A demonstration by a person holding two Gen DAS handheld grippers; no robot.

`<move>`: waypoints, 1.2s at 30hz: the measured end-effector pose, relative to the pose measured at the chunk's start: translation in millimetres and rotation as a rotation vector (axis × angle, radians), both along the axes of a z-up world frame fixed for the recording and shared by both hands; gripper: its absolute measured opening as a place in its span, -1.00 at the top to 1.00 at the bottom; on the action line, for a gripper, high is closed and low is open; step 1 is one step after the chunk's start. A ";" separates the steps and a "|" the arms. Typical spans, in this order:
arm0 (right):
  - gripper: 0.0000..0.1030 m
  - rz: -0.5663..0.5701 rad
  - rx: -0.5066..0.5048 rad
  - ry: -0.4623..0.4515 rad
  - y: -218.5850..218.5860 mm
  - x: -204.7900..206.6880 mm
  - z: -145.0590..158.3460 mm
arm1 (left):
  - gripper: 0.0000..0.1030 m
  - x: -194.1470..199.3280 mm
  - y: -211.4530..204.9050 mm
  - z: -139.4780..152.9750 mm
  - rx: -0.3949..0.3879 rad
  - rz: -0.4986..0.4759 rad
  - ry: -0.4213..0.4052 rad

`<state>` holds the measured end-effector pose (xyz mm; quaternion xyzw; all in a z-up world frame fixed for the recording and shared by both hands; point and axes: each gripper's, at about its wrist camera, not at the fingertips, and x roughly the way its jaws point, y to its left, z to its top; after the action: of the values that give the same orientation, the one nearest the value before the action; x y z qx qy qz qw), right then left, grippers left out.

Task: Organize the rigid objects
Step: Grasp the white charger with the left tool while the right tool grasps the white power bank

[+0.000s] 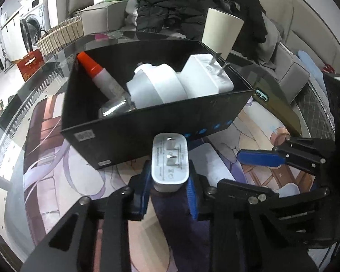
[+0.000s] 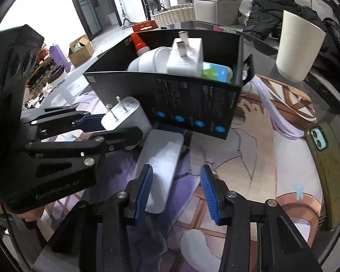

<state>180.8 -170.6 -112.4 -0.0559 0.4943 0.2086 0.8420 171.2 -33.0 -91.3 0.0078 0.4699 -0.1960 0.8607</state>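
Between the blue pads of the left hand-held gripper (image 1: 170, 188) sits a small white rectangular plastic wall charger (image 1: 170, 162), clamped by its flat sides with the metal prongs facing up, so it can likely be dropped straight into the black open-topped cardboard box (image 1: 133, 136) just ahead of it; that box already holds a larger white plug adapter (image 1: 206, 77) and an orange-capped glue bottle (image 1: 97, 74); the right hand-held gripper (image 2: 176, 192) hangs open and empty over a white oblong block (image 2: 163, 165) on the glass counter (image 2: 272, 176), probably lining up its pick.

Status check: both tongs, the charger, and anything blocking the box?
Left tongs shut on white charger, short of black box. Right tongs open, empty, over white block. Box near wall ahead, otherwise clear.
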 end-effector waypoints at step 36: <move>-0.02 0.010 -0.107 -0.046 13.2 -4.1 -10.6 | -0.01 -24.7 19.3 -8.7 0.063 0.021 0.014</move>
<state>176.7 -157.4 -123.0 -0.1080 0.4850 0.1849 0.8479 146.5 -13.6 -100.0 0.0289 0.4819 -0.1722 0.8587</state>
